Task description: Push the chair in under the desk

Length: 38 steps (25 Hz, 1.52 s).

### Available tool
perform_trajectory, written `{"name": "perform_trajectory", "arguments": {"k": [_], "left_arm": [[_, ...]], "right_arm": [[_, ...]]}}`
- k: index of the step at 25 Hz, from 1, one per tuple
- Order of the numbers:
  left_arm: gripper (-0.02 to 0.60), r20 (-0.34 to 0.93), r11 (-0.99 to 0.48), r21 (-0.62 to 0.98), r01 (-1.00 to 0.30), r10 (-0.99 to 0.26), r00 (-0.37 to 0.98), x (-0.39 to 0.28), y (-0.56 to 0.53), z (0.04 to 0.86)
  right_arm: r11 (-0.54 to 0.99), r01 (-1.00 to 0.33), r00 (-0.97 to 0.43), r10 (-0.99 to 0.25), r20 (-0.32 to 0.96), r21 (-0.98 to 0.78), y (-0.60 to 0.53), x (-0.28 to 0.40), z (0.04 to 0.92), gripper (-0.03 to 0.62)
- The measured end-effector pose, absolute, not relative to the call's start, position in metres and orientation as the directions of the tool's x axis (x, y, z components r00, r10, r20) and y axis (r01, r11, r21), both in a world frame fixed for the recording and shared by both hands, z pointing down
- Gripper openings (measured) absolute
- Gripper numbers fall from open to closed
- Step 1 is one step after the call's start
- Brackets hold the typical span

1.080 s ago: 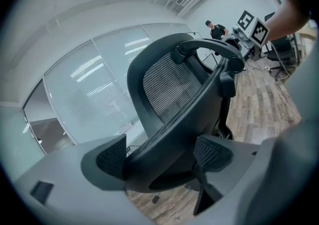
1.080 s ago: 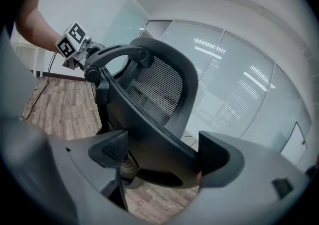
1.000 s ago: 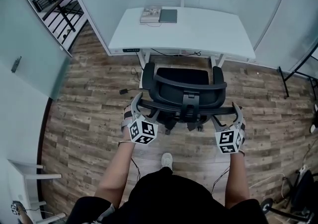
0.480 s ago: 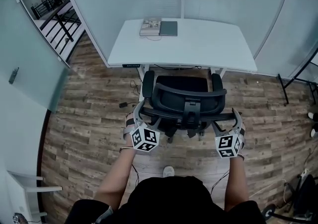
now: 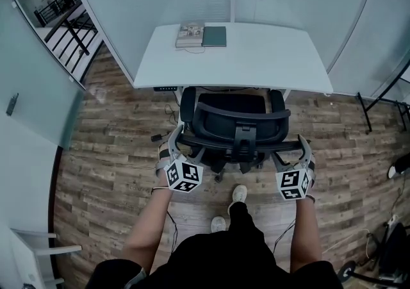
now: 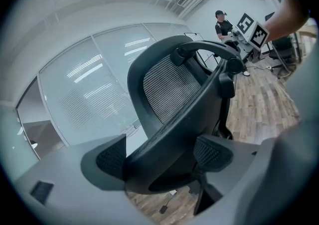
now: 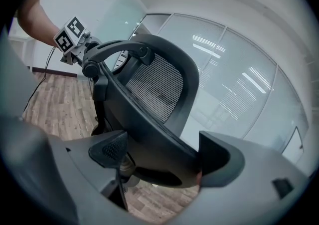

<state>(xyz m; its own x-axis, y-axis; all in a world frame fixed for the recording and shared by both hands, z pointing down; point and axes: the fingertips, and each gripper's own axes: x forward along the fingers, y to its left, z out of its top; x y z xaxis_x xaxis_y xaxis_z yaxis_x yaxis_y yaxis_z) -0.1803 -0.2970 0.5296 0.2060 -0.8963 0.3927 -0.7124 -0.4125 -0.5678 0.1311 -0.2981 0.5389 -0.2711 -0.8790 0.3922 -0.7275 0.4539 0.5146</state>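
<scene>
A black mesh office chair (image 5: 234,118) stands at the front edge of the white desk (image 5: 256,57), its seat front at the desk's rim. My left gripper (image 5: 177,137) is shut on the left end of the backrest's lower bar. In the left gripper view that bar (image 6: 169,149) fills the gap between the pads of the left gripper (image 6: 162,161). My right gripper (image 5: 300,148) grips the bar's right end. The right gripper view shows the backrest (image 7: 154,87) and the right gripper (image 7: 162,161) clamped on the bar.
A book (image 5: 190,33) and a dark notebook (image 5: 214,36) lie at the desk's back left. Glass walls close in behind and at the left. A cable plug (image 5: 156,137) lies on the wood floor left of the chair. The person's shoe (image 5: 238,194) is just behind the chair base.
The chair has rolled forward toward the desk with both grippers still on its backrest. The person has stepped forward, one foot now close behind the chair base.
</scene>
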Motion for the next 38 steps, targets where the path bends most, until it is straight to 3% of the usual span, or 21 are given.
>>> {"name": "perform_trajectory", "arguments": {"k": [15,38], "left_arm": [[0.43,0.422,-0.426,-0.564,-0.707,-0.885,0.197,-0.196,-0.378,0.53],[0.43,0.39,-0.403,-0.578,-0.71,-0.9,0.193,-0.197,-0.394,0.521]], "right_arm": [[0.465,-0.724,-0.284,-0.874,0.394,0.51,-0.378,0.116,0.536,0.439],[0.449,-0.715,-0.303,-0.89,0.341,0.536,-0.393,0.115,0.527,0.433]]}}
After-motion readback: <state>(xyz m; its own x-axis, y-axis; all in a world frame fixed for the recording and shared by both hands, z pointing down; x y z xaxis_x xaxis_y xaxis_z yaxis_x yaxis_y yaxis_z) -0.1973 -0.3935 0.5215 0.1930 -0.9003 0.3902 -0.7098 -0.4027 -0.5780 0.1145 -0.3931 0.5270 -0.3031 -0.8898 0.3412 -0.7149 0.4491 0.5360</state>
